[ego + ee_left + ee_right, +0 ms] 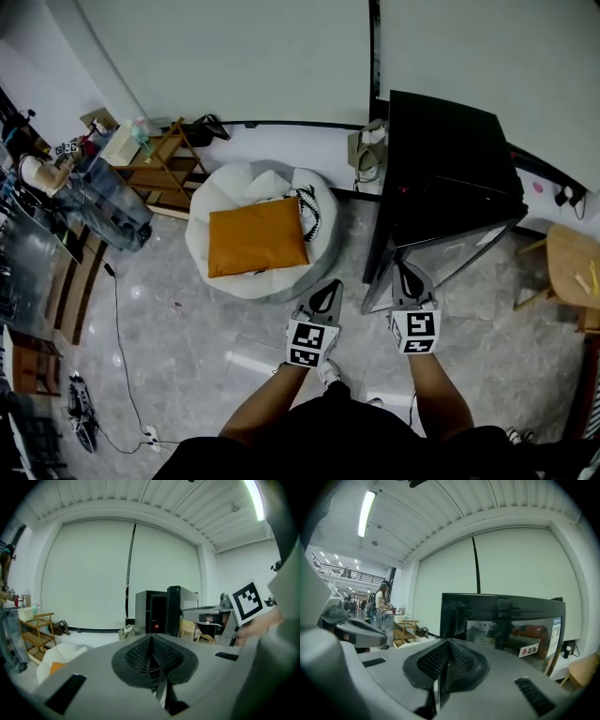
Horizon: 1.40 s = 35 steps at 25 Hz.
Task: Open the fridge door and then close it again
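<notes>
Standing on a grey stone floor [187, 319] with a gripper in each hand, facing a black fridge [450, 169] up at 1 o'clock in the head view. Holding the right gripper [405, 268] at 5 o'clock, nose close against the lower left of the fridge's glass door [455, 253], touching it or just short of it, cannot tell which. Showing in the right gripper view both jaws of that gripper [448, 645] pressed together with nothing between them, and past them the dark, mirror-like door [506, 620] spread from 12 to 3 o'clock, a small sticker [529, 650] near its lower right corner. Holding the left gripper [331, 286] at 6 o'clock, level with the right one, just left of the fridge's near corner and apart from it. Showing in the left gripper view much the same [151, 641]: jaws closed tight, empty, the fridge [159, 613] straight ahead at 12 o'clock and the right gripper off at 3 o'clock. Cannot tell from any view whether the door sits fully shut or a little ajar. Sharing the floor with a white beanbag [225, 192] at 11 o'clock, near the fridge's left side, an orange cushion [257, 236] lying on top of it; a wooden shelf [159, 169] at 10 o'clock against the wall; a person [37, 173] farther off at 9 o'clock; a round wooden table [574, 262] at 3 o'clock; a thin cable [119, 337] trailing over the floor at 8 o'clock.
</notes>
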Available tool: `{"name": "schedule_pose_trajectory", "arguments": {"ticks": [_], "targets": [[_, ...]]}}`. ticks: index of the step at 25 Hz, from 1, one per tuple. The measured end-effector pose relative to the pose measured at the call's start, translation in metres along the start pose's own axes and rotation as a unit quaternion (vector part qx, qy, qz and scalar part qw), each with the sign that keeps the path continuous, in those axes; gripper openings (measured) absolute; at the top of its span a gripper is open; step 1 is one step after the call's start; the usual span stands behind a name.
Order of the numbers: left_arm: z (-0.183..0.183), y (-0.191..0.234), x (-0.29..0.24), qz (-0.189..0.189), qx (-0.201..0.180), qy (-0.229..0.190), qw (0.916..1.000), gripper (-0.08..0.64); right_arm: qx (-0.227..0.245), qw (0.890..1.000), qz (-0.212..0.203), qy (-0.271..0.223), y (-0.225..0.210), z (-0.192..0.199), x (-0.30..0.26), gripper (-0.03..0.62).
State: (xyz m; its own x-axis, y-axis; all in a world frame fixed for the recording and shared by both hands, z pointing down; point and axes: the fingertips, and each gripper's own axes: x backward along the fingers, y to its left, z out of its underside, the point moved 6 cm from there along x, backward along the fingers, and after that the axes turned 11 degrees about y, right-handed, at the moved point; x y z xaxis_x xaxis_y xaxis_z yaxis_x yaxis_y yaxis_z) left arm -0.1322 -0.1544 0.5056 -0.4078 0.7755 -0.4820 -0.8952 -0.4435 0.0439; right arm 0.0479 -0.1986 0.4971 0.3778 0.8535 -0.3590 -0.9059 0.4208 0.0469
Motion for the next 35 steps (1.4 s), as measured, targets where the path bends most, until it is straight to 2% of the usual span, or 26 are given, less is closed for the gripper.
{"name": "schedule_pose_trajectory", "arguments": {"ticks": [7,14,24,35], "targets": [[0.002,0.016,-0.002,0.004,0.003,0.003,1.0000,0.023,0.005,1.000,0.010,0.001,-0.001,-0.007,-0.022,0.015],[-0.016,0.028,-0.007,0.025,0.010,-0.024,0.9993,0.023,0.009,0.999,0.031,0.002,0.000,-0.012,-0.039,0.015],[-0.021,0.034,-0.019,0.037,-0.013,-0.019,0.9991,0.023,0.015,0.999,0.051,-0.001,-0.004,-0.019,-0.062,0.015],[-0.026,0.047,-0.017,0.023,-0.057,-0.024,0.9978,0.023,0.015,0.996,0.084,-0.004,-0.013,-0.028,-0.093,0.015]]}}
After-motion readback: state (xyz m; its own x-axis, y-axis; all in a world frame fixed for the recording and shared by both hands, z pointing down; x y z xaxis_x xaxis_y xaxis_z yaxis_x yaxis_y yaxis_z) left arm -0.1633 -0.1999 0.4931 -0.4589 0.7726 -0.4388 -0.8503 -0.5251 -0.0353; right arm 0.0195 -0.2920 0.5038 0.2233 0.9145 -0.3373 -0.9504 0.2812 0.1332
